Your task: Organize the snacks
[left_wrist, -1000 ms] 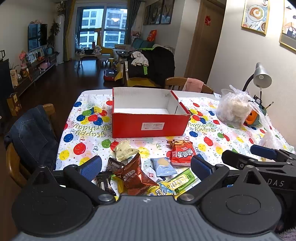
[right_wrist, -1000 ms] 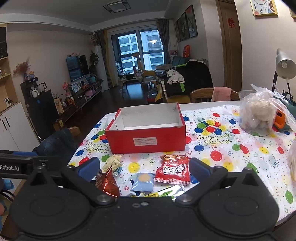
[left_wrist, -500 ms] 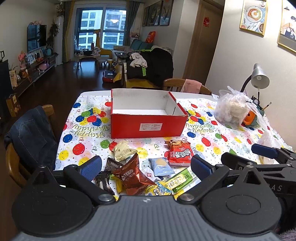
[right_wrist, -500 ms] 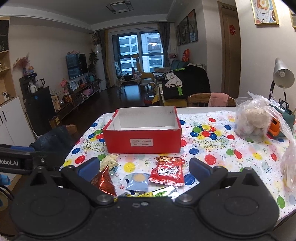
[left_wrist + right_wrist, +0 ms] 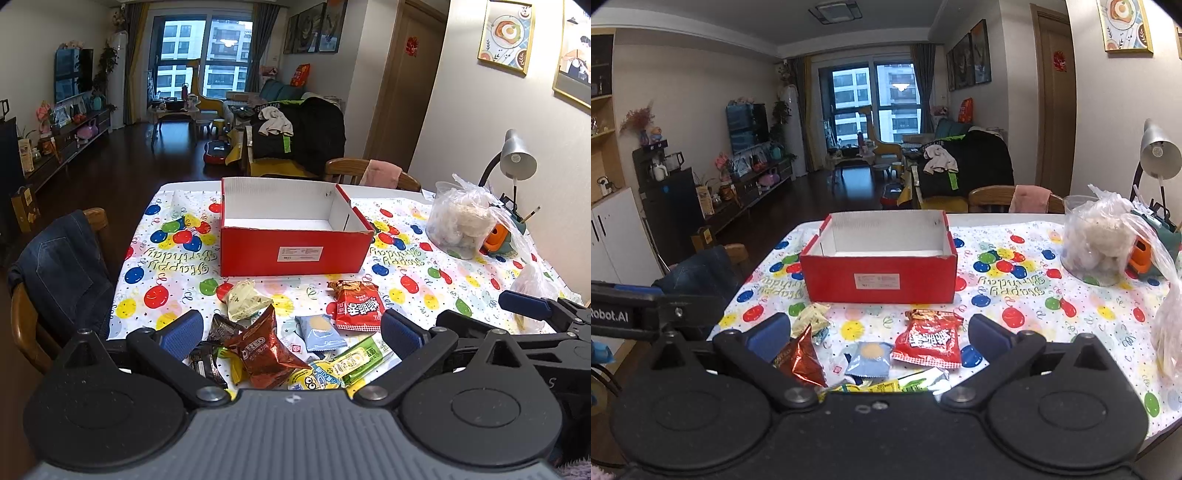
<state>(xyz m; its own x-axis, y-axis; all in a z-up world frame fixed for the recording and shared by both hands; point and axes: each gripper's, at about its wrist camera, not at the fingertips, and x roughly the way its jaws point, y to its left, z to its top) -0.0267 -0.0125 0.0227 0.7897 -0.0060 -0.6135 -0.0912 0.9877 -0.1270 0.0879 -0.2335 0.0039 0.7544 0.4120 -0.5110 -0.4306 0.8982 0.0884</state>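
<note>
box label perhaps unreadable, green packet half hidden

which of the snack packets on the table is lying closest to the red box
The pale yellow crinkled packet, just in front of the red cardboard box near its left corner. The red packet with white lettering lies slightly further off.

Dark wood floor runs to a tall night-dark window.
</note>
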